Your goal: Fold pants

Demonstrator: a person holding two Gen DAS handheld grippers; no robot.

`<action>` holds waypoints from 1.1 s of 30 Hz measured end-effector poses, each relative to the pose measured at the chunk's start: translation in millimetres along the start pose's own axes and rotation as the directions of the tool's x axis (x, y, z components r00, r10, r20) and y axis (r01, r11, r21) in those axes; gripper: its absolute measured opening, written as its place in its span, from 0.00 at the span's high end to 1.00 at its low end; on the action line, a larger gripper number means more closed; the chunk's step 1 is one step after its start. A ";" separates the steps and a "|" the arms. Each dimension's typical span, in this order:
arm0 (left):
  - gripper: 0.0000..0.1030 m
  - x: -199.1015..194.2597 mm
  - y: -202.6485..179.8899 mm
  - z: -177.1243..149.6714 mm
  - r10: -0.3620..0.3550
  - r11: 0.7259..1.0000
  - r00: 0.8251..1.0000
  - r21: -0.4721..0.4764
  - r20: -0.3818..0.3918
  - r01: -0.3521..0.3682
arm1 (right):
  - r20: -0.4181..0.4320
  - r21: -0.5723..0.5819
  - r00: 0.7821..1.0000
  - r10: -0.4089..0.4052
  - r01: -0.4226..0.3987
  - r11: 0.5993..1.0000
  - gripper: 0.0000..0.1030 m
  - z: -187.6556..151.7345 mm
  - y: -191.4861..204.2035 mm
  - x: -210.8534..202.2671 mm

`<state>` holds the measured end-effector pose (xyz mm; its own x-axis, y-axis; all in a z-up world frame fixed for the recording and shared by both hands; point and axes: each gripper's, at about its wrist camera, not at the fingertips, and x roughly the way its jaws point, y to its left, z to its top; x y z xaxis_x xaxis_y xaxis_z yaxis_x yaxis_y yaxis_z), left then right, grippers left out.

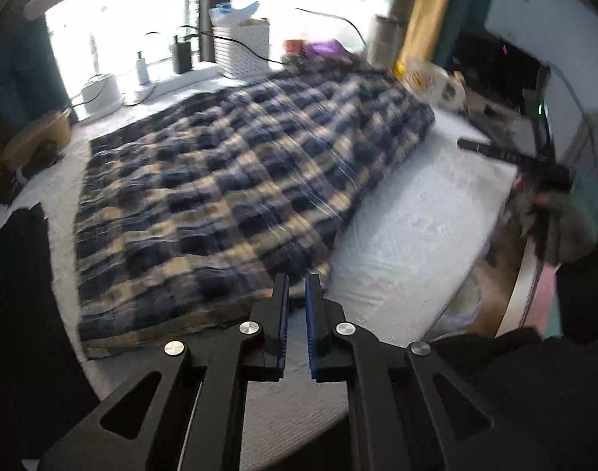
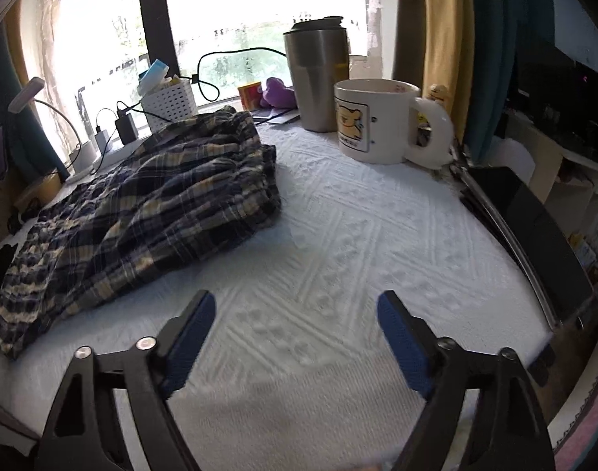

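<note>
The pants (image 1: pixel 236 180) are dark blue and cream plaid and lie folded in a flat slab on the white textured cloth (image 1: pixel 408 235). My left gripper (image 1: pixel 297 280) hovers at the near right corner of the pants, its blue-padded jaws nearly together with a narrow gap and nothing between them. In the right wrist view the pants (image 2: pixel 149 204) lie to the left. My right gripper (image 2: pixel 295 306) is wide open and empty above bare white cloth (image 2: pixel 338 235), to the right of the pants. The right gripper also shows blurred in the left wrist view (image 1: pixel 534 165).
A white mug (image 2: pixel 373 121) and a steel tumbler (image 2: pixel 318 74) stand at the back right. A white basket (image 2: pixel 167 104), chargers and cables (image 2: pixel 118 125) line the windowsill. A dark flat device (image 2: pixel 534 231) lies along the right table edge.
</note>
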<state>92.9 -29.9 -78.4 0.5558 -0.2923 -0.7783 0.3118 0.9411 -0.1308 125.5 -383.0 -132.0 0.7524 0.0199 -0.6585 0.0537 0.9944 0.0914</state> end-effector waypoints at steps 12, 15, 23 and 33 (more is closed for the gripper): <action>0.68 0.7 113.8 25.3 0.224 0.941 0.974 -0.266 0.033 -0.207 | 0.006 -0.022 0.996 0.085 -0.085 0.996 0.55 57.3 23.2 44.3; 0.60 9.4 134.6 26.0 0.268 0.923 0.963 -0.288 -0.002 -0.257 | -0.019 -0.030 0.995 0.097 -0.098 0.995 0.55 64.7 25.8 58.3; 0.45 14.7 153.8 16.5 0.226 0.899 0.973 -0.374 -0.046 -0.227 | -0.100 -0.076 0.990 0.099 -0.107 0.991 0.68 66.5 32.5 78.1; 0.50 21.0 123.6 -5.3 0.227 0.922 0.969 -0.299 -0.093 -0.245 | -0.051 -0.138 0.999 0.018 -0.025 0.990 0.79 69.7 35.8 60.3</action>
<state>139.0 81.2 -114.2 0.5383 -0.0538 -0.8410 -0.0793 0.9903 -0.1141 218.6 -353.5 -116.4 0.7190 0.0427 -0.6937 -0.0559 0.9984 0.0036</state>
